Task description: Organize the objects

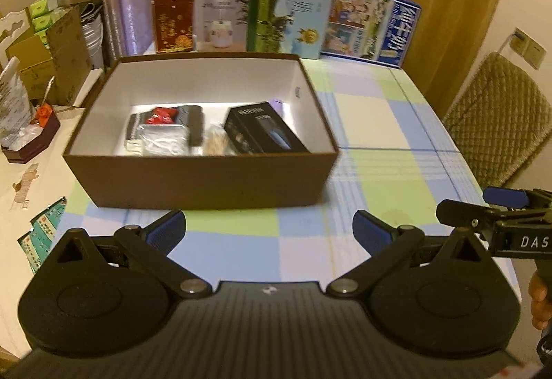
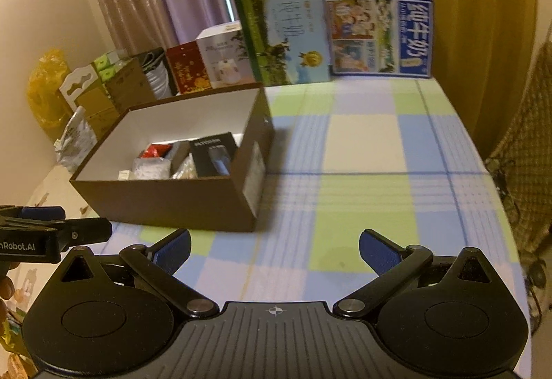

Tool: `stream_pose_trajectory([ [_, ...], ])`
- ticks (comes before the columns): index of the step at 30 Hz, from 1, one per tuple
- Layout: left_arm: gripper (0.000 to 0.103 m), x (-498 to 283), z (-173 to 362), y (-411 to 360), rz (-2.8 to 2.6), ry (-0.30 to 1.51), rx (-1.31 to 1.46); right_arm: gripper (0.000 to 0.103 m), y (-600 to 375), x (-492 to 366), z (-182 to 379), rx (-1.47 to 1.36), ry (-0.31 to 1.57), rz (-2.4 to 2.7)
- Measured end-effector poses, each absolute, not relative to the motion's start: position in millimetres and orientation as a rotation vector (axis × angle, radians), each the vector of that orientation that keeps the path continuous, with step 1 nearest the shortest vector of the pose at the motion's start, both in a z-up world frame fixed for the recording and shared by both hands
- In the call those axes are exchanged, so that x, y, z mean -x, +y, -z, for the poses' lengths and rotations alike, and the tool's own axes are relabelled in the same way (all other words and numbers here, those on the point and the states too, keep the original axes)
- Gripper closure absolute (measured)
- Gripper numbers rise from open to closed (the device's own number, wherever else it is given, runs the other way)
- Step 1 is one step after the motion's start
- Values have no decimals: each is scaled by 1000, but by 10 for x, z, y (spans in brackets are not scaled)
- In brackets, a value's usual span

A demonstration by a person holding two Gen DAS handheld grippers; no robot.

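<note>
Open brown cardboard box (image 1: 200,179) sits dead ahead of the left gripper (image 1: 269,230), long side across; right gripper (image 2: 274,249) is off to its right. Both spread wide, empty. Probably nothing left outside.

Box (image 1: 200,179) contents partly hidden — near wall cuts off the lower ends of the items in both views. In the right wrist view the black carton (image 2: 214,155) covers whatever lies behind it. Small pale item (image 1: 132,146) at lower left inside the box: too small to identify. Right gripper (image 1: 490,217) cut off by the right edge of the left wrist frame — jaw state unreadable there. Chair (image 1: 500,123) cropped at right.
</note>
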State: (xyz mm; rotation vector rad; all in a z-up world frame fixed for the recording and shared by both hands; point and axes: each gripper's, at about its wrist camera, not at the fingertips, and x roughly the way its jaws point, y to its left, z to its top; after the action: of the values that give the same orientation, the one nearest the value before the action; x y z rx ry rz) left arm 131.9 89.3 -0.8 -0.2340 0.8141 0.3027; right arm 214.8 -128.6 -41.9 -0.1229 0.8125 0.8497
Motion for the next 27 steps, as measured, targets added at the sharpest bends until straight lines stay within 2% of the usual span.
stream_pose_trajectory([
  [15,1,-1031,77,142,-222,822,216,2,-2085,-1850,414,120,825,-787],
  [27,1,-801,59,-99,-220,815,205,2,-2327,-1648,380,128,814,-785],
])
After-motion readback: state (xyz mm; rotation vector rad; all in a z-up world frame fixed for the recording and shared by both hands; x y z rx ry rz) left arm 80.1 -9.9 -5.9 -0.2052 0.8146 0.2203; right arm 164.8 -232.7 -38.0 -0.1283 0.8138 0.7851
